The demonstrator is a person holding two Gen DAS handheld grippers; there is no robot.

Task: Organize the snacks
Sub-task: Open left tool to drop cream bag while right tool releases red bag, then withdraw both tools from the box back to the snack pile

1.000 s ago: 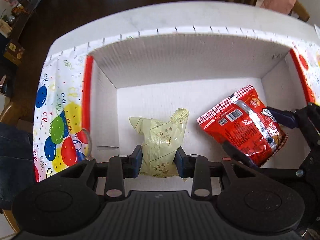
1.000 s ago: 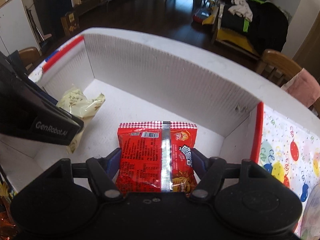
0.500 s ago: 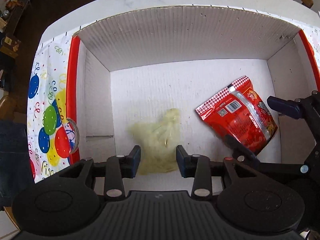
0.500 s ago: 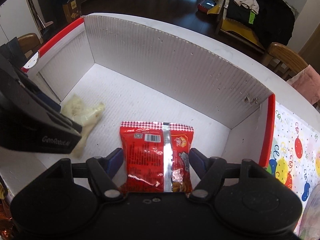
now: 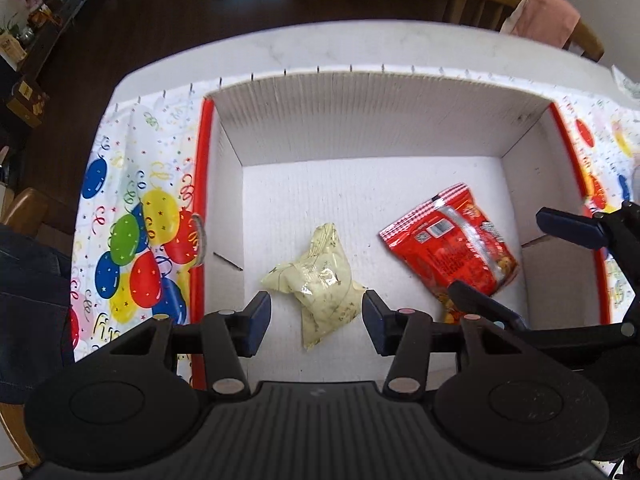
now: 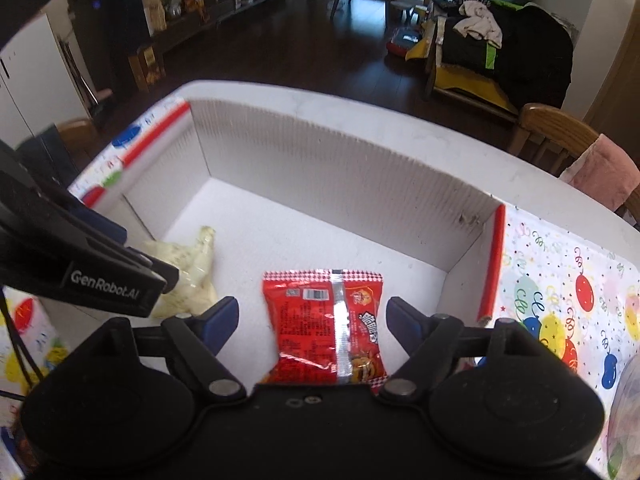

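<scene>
Table, white and marble-patterned, carries a balloon-print cloth and on it a white corrugated cardboard box with red-edged flaps. On the box floor the red snack packet lies toward the right wall, the pale yellow snack bag left of it, apart. The left gripper is spread wide astride the yellow bag, clear of it. The right gripper is likewise released, its fingers flanking the red packet without touching.
</scene>
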